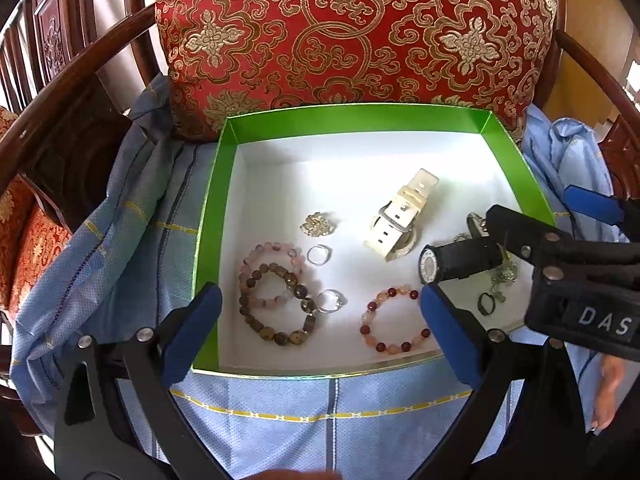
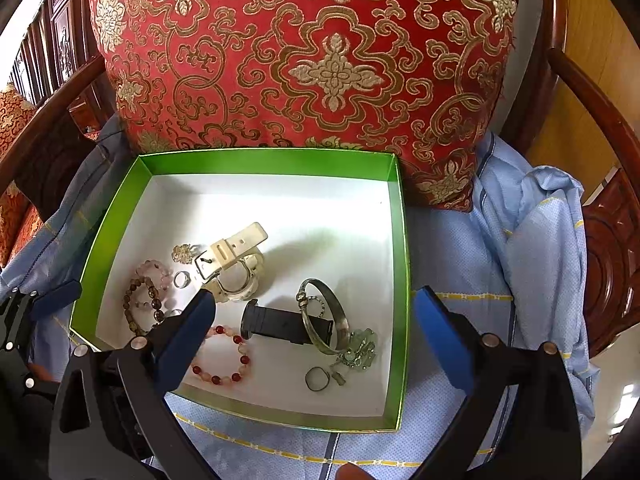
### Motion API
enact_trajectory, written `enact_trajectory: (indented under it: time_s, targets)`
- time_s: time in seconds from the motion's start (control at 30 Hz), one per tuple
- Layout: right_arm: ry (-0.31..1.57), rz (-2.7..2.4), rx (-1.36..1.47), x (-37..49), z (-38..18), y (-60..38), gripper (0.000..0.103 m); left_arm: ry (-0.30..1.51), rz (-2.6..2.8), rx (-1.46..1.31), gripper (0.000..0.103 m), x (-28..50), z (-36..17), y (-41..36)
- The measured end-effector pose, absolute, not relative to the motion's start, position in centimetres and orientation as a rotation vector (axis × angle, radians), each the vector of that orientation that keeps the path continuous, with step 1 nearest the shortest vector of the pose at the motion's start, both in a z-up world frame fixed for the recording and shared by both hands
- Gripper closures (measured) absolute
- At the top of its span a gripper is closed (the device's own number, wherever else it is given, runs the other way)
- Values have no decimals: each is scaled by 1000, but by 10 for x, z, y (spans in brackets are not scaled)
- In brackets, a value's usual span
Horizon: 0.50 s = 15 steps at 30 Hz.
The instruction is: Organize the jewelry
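A green box with a white floor lies on blue cloth. Inside it are a white watch, a black watch, a silver bangle, a red-and-pink bead bracelet, a brown bead bracelet, two silver rings, a brooch and a dark ring. My left gripper is open over the box's near edge, holding nothing. My right gripper is open above the black watch and bangle, holding nothing.
A red and gold cushion stands right behind the box. Dark wooden chair arms curve round both sides. Blue cloth is bunched up to the right of the box. A jade pendant on a chain lies by the bangle.
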State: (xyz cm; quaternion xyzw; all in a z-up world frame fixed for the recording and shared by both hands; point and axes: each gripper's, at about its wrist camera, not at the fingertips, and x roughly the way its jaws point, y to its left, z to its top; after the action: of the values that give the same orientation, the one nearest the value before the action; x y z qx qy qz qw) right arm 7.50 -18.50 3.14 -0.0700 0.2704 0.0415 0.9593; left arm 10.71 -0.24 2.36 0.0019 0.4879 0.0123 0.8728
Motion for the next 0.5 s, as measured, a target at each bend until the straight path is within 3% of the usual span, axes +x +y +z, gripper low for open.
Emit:
enact_trajectory:
  time_s: [0.5]
  targets:
    - [551,84,-148,75,30,-184,6,1029,11,19,5,108,22,-6]
